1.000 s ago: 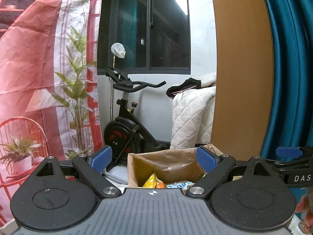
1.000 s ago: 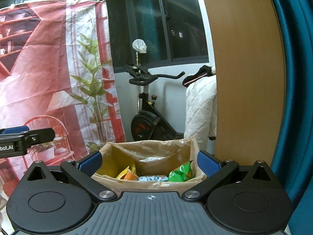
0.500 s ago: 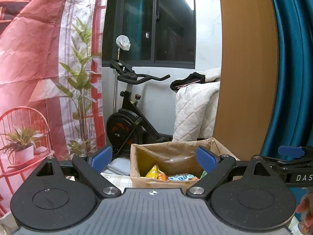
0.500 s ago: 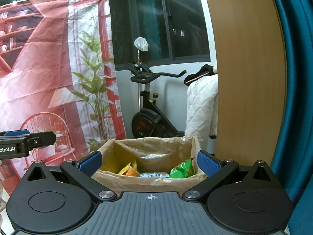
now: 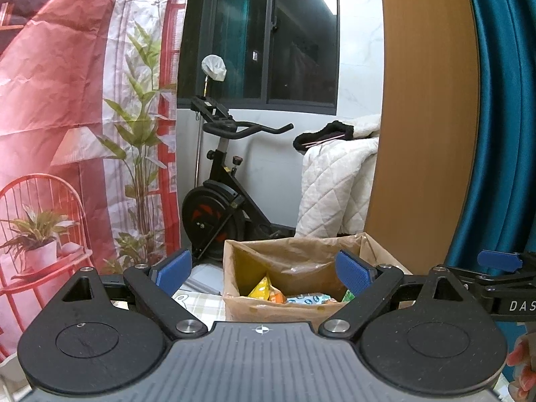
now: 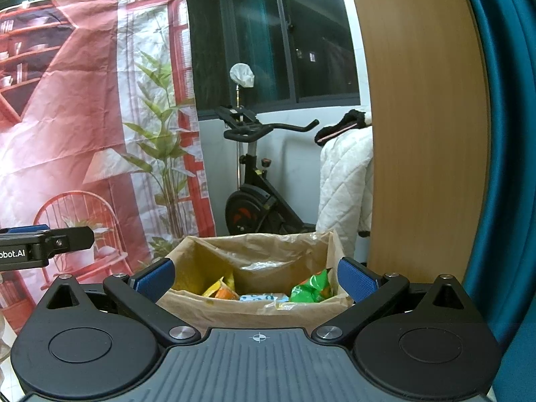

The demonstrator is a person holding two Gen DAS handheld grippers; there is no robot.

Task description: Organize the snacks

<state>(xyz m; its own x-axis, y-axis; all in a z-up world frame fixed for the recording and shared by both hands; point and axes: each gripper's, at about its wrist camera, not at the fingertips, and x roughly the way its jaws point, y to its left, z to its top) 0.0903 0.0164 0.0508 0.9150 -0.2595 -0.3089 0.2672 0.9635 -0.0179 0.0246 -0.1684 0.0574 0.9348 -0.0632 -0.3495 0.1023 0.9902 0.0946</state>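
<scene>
Colourful snack packets (image 6: 268,291) in an open brown paper bag (image 6: 254,311).
Left gripper (image 5: 264,271) and right gripper (image 6: 256,276): blue-padded jaws spread wide, holding nothing, touching nothing.

Home room, exercise bike (image 5: 221,201), quilted blanket (image 5: 338,181) (draped), teal curtain (image 5: 502,117)

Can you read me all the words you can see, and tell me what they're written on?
"DAS": white letters on the right gripper body, cut off by the edge of the left wrist view.
"bbot.AI": white letters on the left gripper body, beginning cut off in the right wrist view.
Print on the snack packets in the paper bag: too small to read.
</scene>
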